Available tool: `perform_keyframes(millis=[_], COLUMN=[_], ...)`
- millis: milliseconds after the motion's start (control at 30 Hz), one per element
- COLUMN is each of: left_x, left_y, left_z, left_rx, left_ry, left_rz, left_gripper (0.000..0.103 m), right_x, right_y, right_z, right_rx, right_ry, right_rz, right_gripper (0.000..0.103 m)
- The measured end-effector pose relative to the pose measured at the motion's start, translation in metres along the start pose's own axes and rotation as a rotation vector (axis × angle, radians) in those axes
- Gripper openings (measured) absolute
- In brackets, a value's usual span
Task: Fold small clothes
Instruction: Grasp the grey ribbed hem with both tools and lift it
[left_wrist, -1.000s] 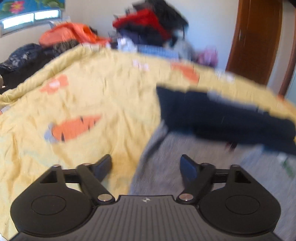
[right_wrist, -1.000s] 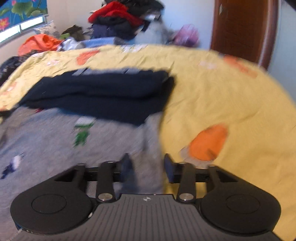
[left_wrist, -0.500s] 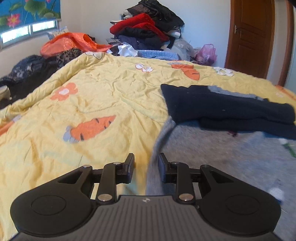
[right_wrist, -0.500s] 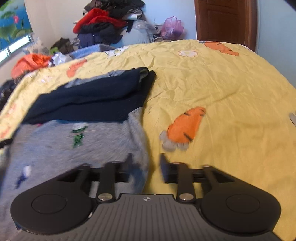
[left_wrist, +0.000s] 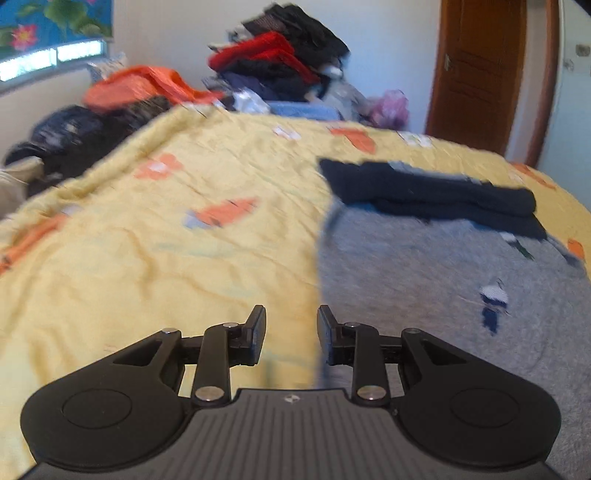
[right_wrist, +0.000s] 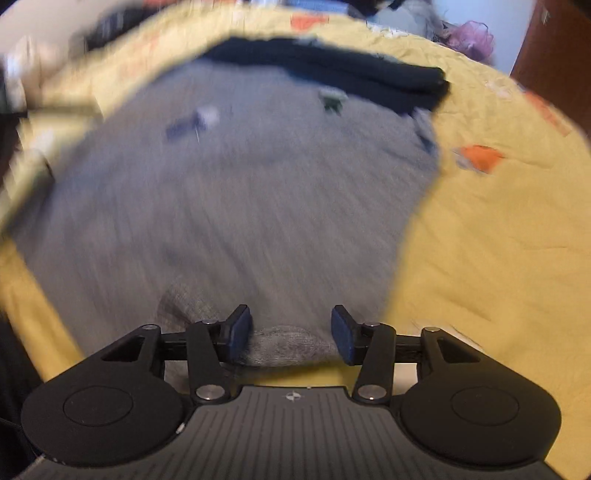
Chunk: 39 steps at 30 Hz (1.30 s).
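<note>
The right gripper has just been opening its jaws; they stand apart, with a fold of the grey knitted garment with small printed figures between them, and the pads do not press it. The left gripper is parted a little and holds nothing, above the garment's left edge. The garment lies flat on the yellow bedspread with orange carrot prints. At its far end lies a folded dark navy garment.
</note>
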<state>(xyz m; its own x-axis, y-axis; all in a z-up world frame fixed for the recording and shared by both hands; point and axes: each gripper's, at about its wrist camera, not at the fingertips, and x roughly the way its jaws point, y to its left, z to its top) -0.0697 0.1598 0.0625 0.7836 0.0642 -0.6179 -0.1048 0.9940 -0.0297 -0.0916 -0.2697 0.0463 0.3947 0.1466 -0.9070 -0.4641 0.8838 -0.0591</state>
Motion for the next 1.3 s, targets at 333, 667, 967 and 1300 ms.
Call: perform_keyframes(millis=[333, 667, 967, 1300], left_x=[-0.033, 0.001, 0.007, 0.009], left_y=[0.055, 0.082, 0.088, 0.071], left_z=[0.011, -0.044, -0.072, -0.085], left_rx=[-0.167, -0.511, -0.632, -0.636], left_ry=[0.086, 0.324, 0.489, 0.568], left_rz=[-0.215, -0.467, -0.623, -0.716], left_gripper=[0.042, 0.058, 0.057, 0.047], right_x=[-0.032, -0.008, 0.028, 0.053], right_y=[-0.011, -0.031, -0.05, -0.066], right_z=[-0.03, -0.058, -0.083, -0.085], right_rx=[0.234, 0.593, 0.913, 1.091], right_ry=[-0.071, -0.099, -0.062, -0.121], right_rz=[0.083, 0.42, 0.79, 0.903], right_gripper=[0.085, 0.047, 0.046, 0.036])
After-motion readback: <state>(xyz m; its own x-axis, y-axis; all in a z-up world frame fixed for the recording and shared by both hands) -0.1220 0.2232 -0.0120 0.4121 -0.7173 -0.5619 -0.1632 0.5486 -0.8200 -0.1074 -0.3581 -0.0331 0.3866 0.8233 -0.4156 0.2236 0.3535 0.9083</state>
